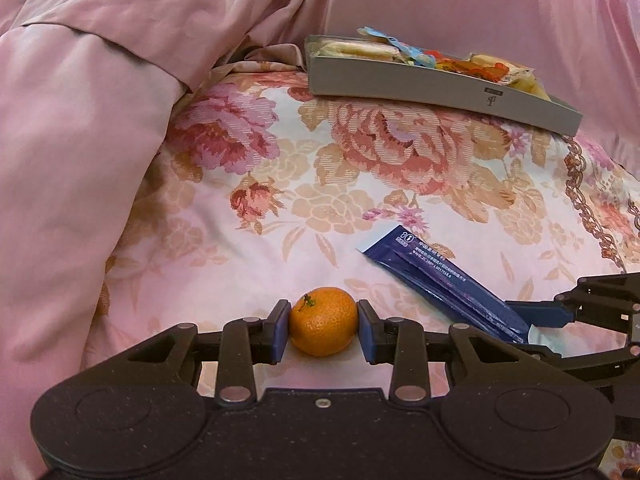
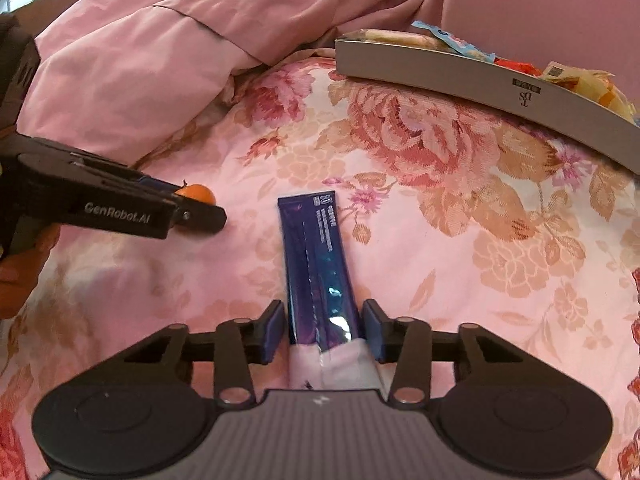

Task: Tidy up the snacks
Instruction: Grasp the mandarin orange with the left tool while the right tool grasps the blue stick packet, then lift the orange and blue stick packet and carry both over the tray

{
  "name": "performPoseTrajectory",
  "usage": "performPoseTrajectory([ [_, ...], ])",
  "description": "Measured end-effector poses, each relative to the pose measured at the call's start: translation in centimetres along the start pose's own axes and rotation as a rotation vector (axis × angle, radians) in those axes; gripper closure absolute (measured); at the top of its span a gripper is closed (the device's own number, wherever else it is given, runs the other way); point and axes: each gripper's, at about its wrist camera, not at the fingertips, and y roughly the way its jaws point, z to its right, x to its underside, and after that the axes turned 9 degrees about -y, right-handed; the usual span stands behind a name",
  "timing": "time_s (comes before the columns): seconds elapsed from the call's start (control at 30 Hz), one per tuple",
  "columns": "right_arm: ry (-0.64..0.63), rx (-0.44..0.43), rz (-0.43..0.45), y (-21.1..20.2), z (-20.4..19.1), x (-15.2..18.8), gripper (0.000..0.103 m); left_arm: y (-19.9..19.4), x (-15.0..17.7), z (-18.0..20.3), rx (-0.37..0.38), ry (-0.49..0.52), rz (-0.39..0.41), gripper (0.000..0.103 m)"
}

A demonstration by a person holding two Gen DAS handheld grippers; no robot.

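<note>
Item 1: left gripper [image 1: 323,330], lower centre of the left wrist view. Its blue pads sit against both sides of a small mandarin [image 1: 323,321]; the left pad touches the peel, and the right pad is at the peel with contact hard to confirm. The fruit rests on the cloth, stem up and tilted toward the left.

Item 2: right gripper [image 2: 323,330], lower centre of the right wrist view. Fingers are spread, one on each side of the near end of a dark blue snack packet [image 2: 318,272]. A narrow gap shows on each side, so the pads are not pressing it. The packet lies flat, running from the fingers toward mid-frame, with its white end nearest the camera.

Item 3: grey tray [image 1: 440,88], upper right of the left wrist view, lying on the cloth well apart from both grippers. It holds wrapped snacks [image 1: 460,62] in pale, blue, orange and yellow wrappers; individual kinds cannot be told.

Item 4: floral bedcover [image 1: 280,208], pink and tan roses on a pale ground, bearing all the items above.

Item 5: plain pink quilt [image 1: 120,60], bunched across the upper left and top of both views, behind the tray.

Cross-reference: in the right wrist view the left gripper appears at middle left with the mandarin between its fingertips, left of the packet and apart from it.
</note>
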Motion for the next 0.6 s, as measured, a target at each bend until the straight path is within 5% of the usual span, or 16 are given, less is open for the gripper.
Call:
performPoseTrajectory([
  [0.6,-0.311,0.273,0.018,-2.6,-3.2,0.7,0.068,-1.4,-0.4,0.7,0.024,0.017,0.033,0.066],
])
